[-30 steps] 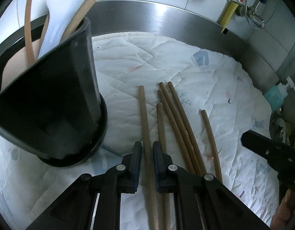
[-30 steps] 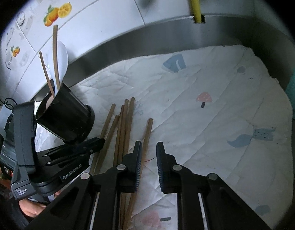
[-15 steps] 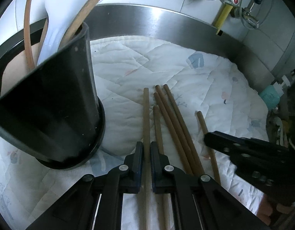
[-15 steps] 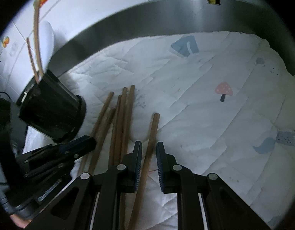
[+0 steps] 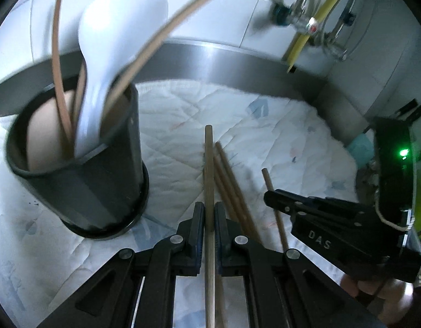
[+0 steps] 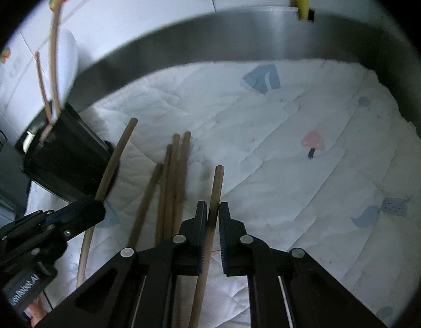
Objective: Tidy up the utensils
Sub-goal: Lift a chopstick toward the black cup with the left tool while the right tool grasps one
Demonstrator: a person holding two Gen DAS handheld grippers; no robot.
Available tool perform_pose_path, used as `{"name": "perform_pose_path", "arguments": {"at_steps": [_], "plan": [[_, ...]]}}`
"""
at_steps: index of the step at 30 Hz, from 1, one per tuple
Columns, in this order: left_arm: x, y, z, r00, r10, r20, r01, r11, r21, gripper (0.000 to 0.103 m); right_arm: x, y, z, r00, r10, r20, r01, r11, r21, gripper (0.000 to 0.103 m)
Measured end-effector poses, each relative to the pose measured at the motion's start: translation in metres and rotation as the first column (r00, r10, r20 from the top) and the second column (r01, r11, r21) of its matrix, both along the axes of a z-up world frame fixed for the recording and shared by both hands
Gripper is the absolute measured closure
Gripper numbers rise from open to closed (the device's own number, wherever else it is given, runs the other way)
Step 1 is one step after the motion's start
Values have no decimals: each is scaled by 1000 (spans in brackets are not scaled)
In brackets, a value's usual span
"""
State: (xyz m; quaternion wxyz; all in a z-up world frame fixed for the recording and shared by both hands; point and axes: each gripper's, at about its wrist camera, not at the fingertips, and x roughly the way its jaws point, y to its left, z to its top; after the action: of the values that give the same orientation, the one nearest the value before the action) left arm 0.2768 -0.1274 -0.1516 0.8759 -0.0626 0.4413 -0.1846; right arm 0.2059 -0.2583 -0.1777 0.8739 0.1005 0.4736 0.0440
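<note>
Now your left gripper (image 5: pixel 209 213) clamps a chopstick (image 5: pixel 209 175), lifted since before beside the holder (image 5: pixel 82 175); your right gripper (image 6: pixel 212 216) pinches another (image 6: pixel 214 191), loose chopsticks (image 6: pixel 172 180) lying between.

Dim, cool light – motion blur throughout, fisheye bending, dark vignette at edges.

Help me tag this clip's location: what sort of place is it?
Most likely a home kitchen counter: tiled wall with pipe valves, a steel backsplash, and a black utensil holder with a white spoon beside chopsticks on a quilted mat.
</note>
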Motion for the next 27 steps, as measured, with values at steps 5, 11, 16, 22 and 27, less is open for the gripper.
{"name": "perform_pose_path", "arguments": {"at_steps": [5, 11, 16, 22, 27], "plan": [[-18, 15, 35, 998, 4, 69, -1, 999, -50, 96, -17, -7, 28, 997, -10, 83, 8, 1000, 20, 93], [-36, 47, 82, 985, 58, 162, -37, 991, -130, 96, -41, -12, 66, 981, -13, 192, 6, 999, 40, 94], [-42, 76, 122, 959, 114, 260, -66, 980, -189, 96, -53, -8, 95, 959, -21, 284, 8, 999, 47, 94], [-22, 105, 151, 924, 182, 335, -110, 969, -222, 96, -59, -4, 128, 927, -19, 374, -1, 999, 52, 94], [-2, 119, 163, 890, 218, 400, -129, 963, -236, 96, -64, 4, 154, 903, -9, 430, -11, 999, 44, 94]]}}
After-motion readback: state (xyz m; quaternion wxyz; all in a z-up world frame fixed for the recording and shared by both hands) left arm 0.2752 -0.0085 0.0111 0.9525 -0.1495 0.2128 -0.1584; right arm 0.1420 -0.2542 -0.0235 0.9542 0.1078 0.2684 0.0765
